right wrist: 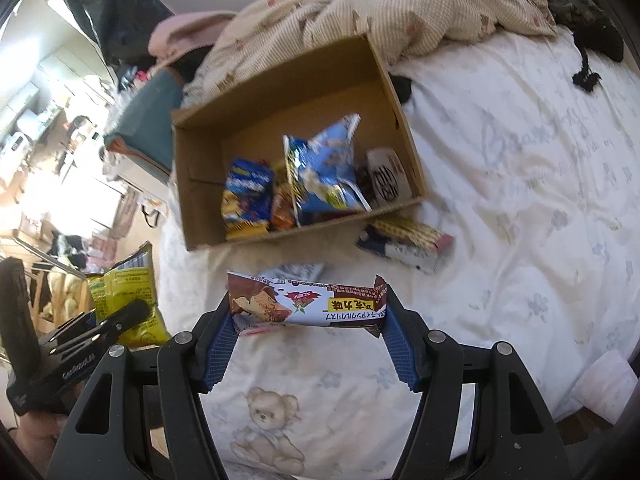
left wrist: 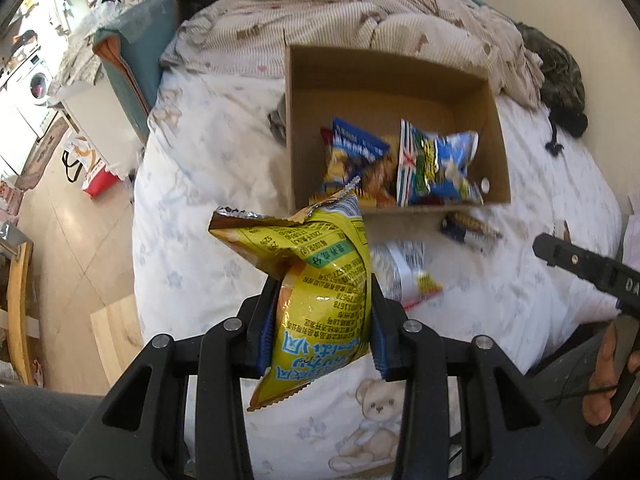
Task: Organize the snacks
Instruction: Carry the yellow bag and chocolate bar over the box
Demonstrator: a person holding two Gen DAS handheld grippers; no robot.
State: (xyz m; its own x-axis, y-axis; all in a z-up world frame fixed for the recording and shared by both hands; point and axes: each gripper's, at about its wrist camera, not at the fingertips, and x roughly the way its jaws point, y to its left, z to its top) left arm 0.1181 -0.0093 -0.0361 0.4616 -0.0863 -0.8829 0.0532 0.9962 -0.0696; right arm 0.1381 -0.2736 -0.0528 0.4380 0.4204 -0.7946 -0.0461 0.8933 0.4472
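- 2 grippers are both loaded above the bed (right wrist: 500,160), and I see each one from its own wrist camera.
- On my left gripper (left wrist: 320,320) the fingers are clamped on a yellow snack bag (left wrist: 316,280); the bag stands up between the blue pads (left wrist: 378,344), its torn silver top leaning toward the cardboard box (left wrist: 304,128).
- On my right gripper (right wrist: 306,320) the fingers are closed on the 2 ends of a chocolate wafer bar (right wrist: 308,304), which lies crosswise between them, lifted off the sheet.
- In the right wrist view the left gripper and its yellow bag show at the left edge, beside the bed's left side.
- The box sits open on the bed, its far wall against the rumpled striped blanket (right wrist: 380,4) toward the head end.
- Inside it, along the near wall, I count a blue and yellow packet (right wrist: 246,196), an orange packet (right wrist: 282,210), a pale blue bag (right wrist: 324,168) standing upright, and a white round pack (right wrist: 388,180) in the near right corner.
- Just outside the box's near right corner a yellow striped packet (right wrist: 404,236) lies on the sheet.
- A silver and white packet (left wrist: 400,272) lies on the sheet between the box's near wall and my grippers, partly hidden behind the yellow bag.
- A printed teddy bear (right wrist: 266,412) on the sheet sits below the right gripper.
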